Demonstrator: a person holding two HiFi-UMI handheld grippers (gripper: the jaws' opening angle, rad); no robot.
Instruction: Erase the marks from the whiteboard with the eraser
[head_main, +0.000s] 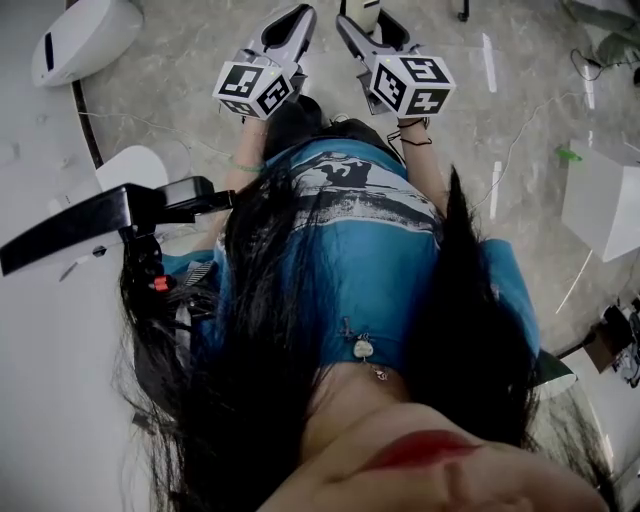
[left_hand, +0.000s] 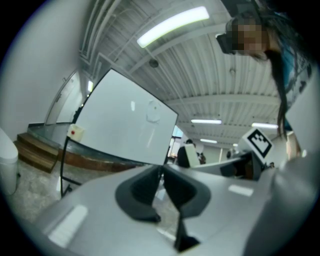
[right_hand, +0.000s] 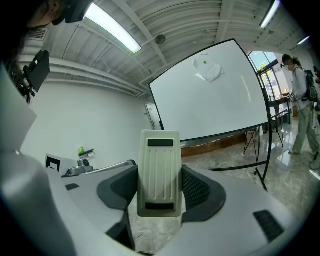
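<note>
The whiteboard (right_hand: 210, 95) stands on a black frame ahead in the right gripper view, with a faint smudge and a small green dot (right_hand: 209, 71) near its top. My right gripper (right_hand: 160, 175) is shut on the pale grey eraser (right_hand: 159, 165), which stands upright between the jaws. In the left gripper view the same whiteboard (left_hand: 120, 120) shows tilted, with a faint mark (left_hand: 152, 112). My left gripper (left_hand: 162, 170) is shut with nothing in it. In the head view both grippers, left (head_main: 290, 20) and right (head_main: 355, 25), are held out in front of my body over the floor.
A person (right_hand: 302, 110) stands at the right of the board. The board's stand legs (right_hand: 262, 165) spread over the marble floor. A white table (head_main: 50, 350) and a black bar (head_main: 100, 215) lie at my left. A small white box with a red dot (left_hand: 76, 131) hangs on the board's frame.
</note>
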